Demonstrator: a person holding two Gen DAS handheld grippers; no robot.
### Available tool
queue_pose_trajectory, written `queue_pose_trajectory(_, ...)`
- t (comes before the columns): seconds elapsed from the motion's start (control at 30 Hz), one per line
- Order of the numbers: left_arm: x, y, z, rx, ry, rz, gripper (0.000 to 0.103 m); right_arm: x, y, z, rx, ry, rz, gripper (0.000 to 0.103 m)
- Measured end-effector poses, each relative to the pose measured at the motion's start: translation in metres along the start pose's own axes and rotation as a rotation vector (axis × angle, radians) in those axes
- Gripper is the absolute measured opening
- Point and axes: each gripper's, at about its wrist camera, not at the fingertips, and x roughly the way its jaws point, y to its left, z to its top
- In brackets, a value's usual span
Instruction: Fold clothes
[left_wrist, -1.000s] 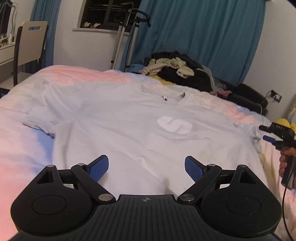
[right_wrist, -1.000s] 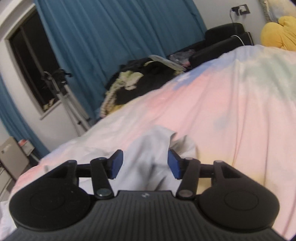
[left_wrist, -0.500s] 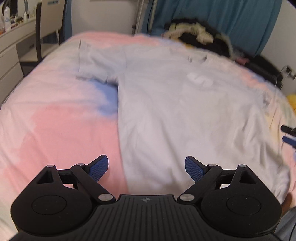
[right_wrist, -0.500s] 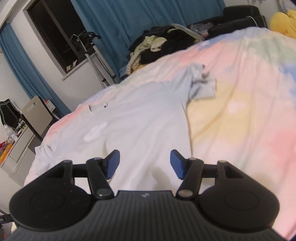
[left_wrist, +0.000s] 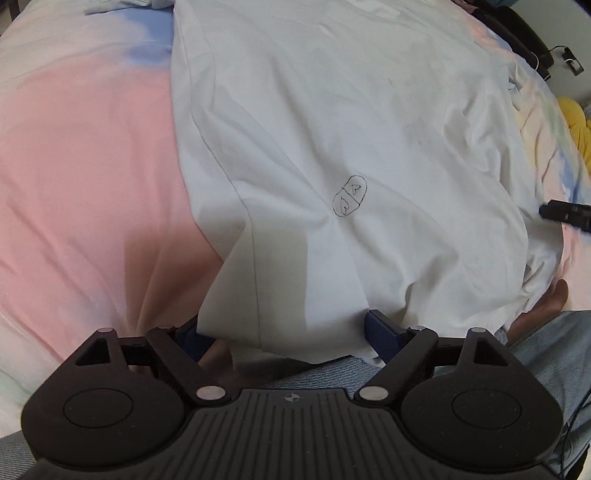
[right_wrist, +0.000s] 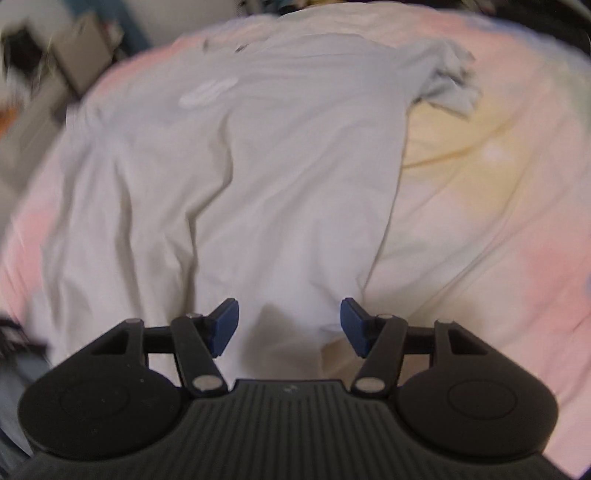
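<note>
One white T-shirt is recorded, laid flat on a bedspread dyed pink, blue and yellow. In the left wrist view the shirt fills the centre and right of the frame, and its hem hangs at the lower centre. One small drawn oval mark is noted on the cloth at mid-frame.

Two grippers are counted. The left gripper is held at the bottom of its view with its jaws wide apart and just closing somewhat; the hem lies between them, and no pressing by the pads is seen. At the right edge the right gripper is partly seen, beside the shirt.

In the right wrist view, which is blurred, the shirt runs from centre to upper left, with one bunched sleeve at upper right. The right gripper is seen with jaws apart over the shirt's lower corner, nothing clamped.

Denim-clad legs are noted at lower right. No containers are identified.
</note>
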Motion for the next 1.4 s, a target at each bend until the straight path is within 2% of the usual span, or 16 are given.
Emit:
queue_pose_trajectory(0.03, 0.002, 0.001, 0.0, -0.002, 0.008, 0.0, 0.077, 0.005, 0.005, -0.002, -0.034, 0.042, 0.009, 0.062)
queue_pose_trajectory(0.1, 0.004, 0.003, 0.0, -0.003, 0.024, -0.005, 0.052, 0.017, 0.014, -0.007, -0.082, 0.122, 0.037, 0.062)
queue_pose_trajectory(0.2, 0.0, 0.005, -0.001, 0.0, 0.024, -0.01, 0.02, 0.035, 0.021, -0.011, -0.122, 0.214, -0.011, 0.062)
queue_pose_trajectory(0.23, -0.003, 0.006, -0.001, 0.001, 0.019, -0.009, 0.015, 0.038, 0.023, -0.011, -0.138, 0.227, -0.015, 0.06)
queue_pose_trajectory(0.27, -0.007, 0.008, -0.001, -0.001, 0.012, -0.01, 0.013, 0.04, 0.026, -0.012, -0.154, 0.238, -0.018, 0.058)
queue_pose_trajectory(0.3, -0.011, 0.01, -0.001, -0.004, 0.006, -0.015, 0.01, 0.042, 0.029, -0.013, -0.17, 0.249, -0.02, 0.045)
queue_pose_trajectory(0.33, -0.016, 0.013, -0.001, -0.009, 0.003, -0.019, 0.01, 0.041, 0.032, -0.014, -0.197, 0.242, -0.021, 0.018)
queue_pose_trajectory(0.37, -0.021, 0.016, -0.001, -0.014, -0.001, -0.024, 0.009, 0.039, 0.036, -0.016, -0.222, 0.236, -0.023, 0.009)
queue_pose_trajectory(0.43, -0.031, 0.022, -0.001, -0.025, -0.008, -0.028, 0.008, 0.034, 0.043, -0.021, -0.282, 0.244, -0.01, 0.004)
queue_pose_trajectory(0.63, -0.047, 0.037, 0.0, -0.036, -0.009, -0.01, 0.008, 0.02, 0.047, -0.04, -0.393, 0.323, -0.001, 0.003)
queue_pose_trajectory(0.77, -0.05, 0.031, -0.003, 0.006, -0.055, 0.012, 0.012, 0.011, 0.045, -0.037, -0.369, 0.257, -0.03, 0.009)
queue_pose_trajectory(0.83, -0.058, 0.024, -0.003, 0.041, -0.102, 0.034, 0.026, 0.0, 0.045, -0.035, -0.352, 0.206, -0.03, 0.036)
queue_pose_trajectory(0.9, -0.069, 0.017, -0.004, 0.068, -0.162, 0.036, 0.058, -0.014, 0.044, -0.032, -0.331, 0.146, -0.016, 0.052)
queue_pose_trajectory(1.1, -0.105, -0.007, 0.008, 0.132, -0.429, 0.005, 0.076, -0.053, 0.045, -0.008, -0.226, -0.092, -0.001, 0.063)
queue_pose_trajectory(1.23, -0.11, -0.032, 0.02, 0.171, -0.6, 0.019, 0.081, -0.061, 0.047, 0.015, -0.117, -0.284, 0.014, 0.063)
queue_pose_trajectory(1.4, -0.101, -0.057, 0.038, 0.157, -0.748, -0.015, 0.084, -0.05, 0.051, 0.038, -0.01, -0.51, -0.007, 0.066)
